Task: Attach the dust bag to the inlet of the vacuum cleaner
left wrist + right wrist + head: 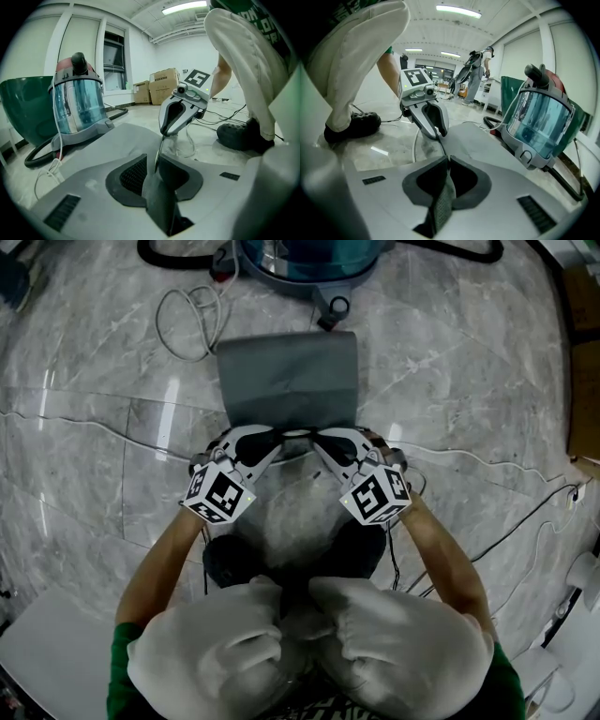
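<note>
Head camera looks steeply down, vacuum cleaner [309, 263] at twelve o'clock; both gripper cameras sit low and close over the dust bag [287, 379], left gripper [437, 135] and right gripper [162, 134] facing each other.

No legible text anywhere.

The vacuum cleaner [309, 263] is cut off by the head view's top edge, so only its lower body shows. The near edge of the dust bag [289, 381] lies hidden behind the left tongs [279, 437] and right tongs [321, 437]. The knees [225, 643] half cover the dark shoes [230, 559].
</note>
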